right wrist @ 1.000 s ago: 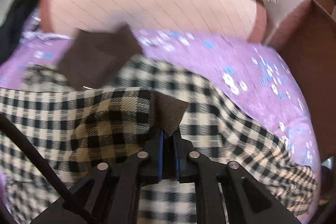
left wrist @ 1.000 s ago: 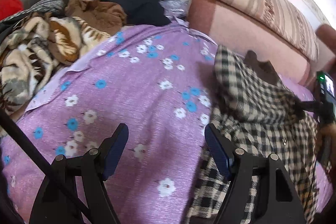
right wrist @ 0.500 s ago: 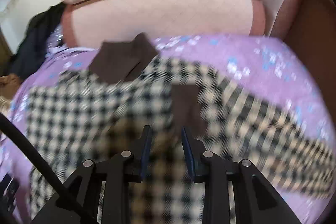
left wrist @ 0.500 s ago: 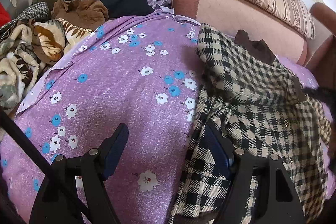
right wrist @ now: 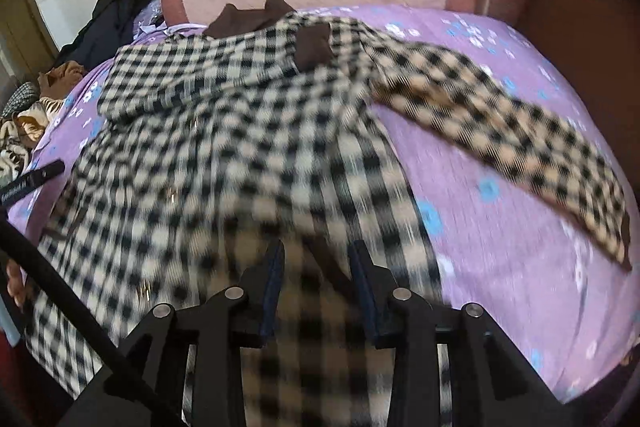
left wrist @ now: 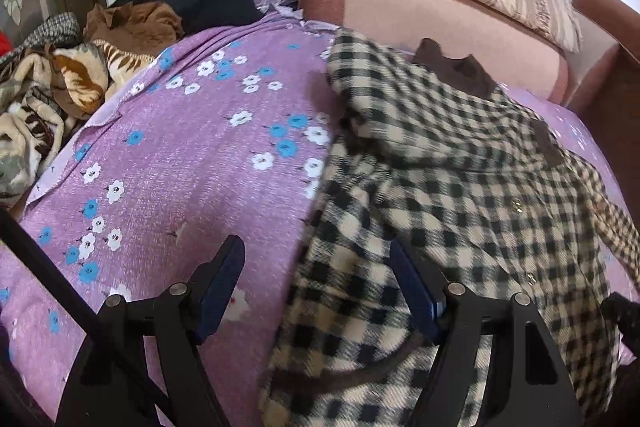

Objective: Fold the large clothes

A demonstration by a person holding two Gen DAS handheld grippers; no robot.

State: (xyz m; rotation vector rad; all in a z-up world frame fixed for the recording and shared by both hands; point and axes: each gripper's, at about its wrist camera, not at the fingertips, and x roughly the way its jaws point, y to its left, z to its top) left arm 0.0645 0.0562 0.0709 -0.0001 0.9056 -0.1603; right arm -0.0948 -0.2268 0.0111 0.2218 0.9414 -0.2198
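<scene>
Checked coat point(right wrist: 248, 131): spread flat on purple flowered bedsheet point(left wrist: 192, 163), brown collar point(right wrist: 248, 21) at its far end, one sleeve point(right wrist: 520, 139) stretched out beyond the right fingers.

Right gripper point(right wrist: 316, 271): above coat, jaws opening, nothing pinched.

Left gripper point(left wrist: 316, 283): jaws wide, empty; coat's edge lies below, between them.

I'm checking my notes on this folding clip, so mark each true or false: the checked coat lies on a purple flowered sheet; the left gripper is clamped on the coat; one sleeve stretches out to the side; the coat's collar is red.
1. The checked coat lies on a purple flowered sheet. True.
2. The left gripper is clamped on the coat. False: it stands wide open, pressing nothing.
3. One sleeve stretches out sideways across the sheet. True.
4. The coat's collar is red. False: it is dark brown.
</scene>
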